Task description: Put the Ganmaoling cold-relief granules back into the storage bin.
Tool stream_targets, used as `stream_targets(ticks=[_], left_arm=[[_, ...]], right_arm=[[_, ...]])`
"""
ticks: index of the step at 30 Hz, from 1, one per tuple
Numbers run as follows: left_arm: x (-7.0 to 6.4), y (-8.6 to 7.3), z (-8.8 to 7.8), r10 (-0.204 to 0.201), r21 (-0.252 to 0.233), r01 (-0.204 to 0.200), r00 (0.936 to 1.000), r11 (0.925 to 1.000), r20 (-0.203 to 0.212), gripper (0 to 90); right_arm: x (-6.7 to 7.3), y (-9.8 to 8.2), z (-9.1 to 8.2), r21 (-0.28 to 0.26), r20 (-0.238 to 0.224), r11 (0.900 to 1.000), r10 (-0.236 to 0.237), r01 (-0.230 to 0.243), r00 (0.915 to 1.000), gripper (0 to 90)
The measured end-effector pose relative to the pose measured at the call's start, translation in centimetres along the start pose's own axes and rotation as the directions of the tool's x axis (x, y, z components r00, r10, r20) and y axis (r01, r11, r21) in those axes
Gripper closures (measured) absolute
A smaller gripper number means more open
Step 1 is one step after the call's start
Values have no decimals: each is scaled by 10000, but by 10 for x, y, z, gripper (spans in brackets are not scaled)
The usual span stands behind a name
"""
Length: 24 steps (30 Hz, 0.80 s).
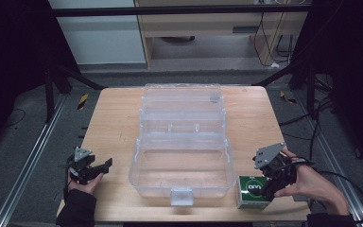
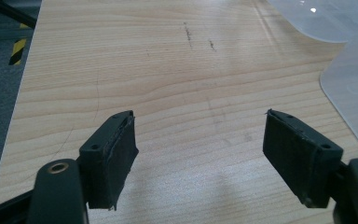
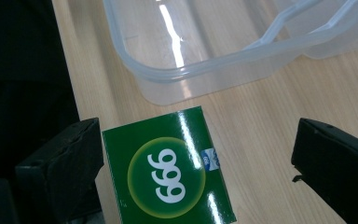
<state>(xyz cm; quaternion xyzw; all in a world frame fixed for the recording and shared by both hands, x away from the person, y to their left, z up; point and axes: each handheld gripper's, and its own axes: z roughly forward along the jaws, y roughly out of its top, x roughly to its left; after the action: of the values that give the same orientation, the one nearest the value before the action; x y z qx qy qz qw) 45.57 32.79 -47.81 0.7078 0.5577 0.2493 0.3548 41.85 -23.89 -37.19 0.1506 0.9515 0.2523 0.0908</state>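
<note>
The green box sits on the bench at its near right corner, just right of the clear plastic case, which lies open in the middle. The right tongs stand wide around the box; one jaw is at its side, the other well clear. Contact is hard to judge. The box's near end is cut off. The left tongs stand open over bare wood, near left.
</note>
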Motion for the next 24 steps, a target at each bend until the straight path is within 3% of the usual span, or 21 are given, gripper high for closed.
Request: stream_targets(ticks=[12, 24], left_arm=[[-1, 0, 1, 62, 26, -62, 10000, 10000, 8, 246], [-1, 0, 0, 102, 21, -102, 9999, 9999, -8, 246]], right_arm=[[2, 0, 7, 779, -292, 9963, -351, 373, 9990, 16], [7, -1, 20, 1601, -528, 9835, -767, 842, 9957, 12]])
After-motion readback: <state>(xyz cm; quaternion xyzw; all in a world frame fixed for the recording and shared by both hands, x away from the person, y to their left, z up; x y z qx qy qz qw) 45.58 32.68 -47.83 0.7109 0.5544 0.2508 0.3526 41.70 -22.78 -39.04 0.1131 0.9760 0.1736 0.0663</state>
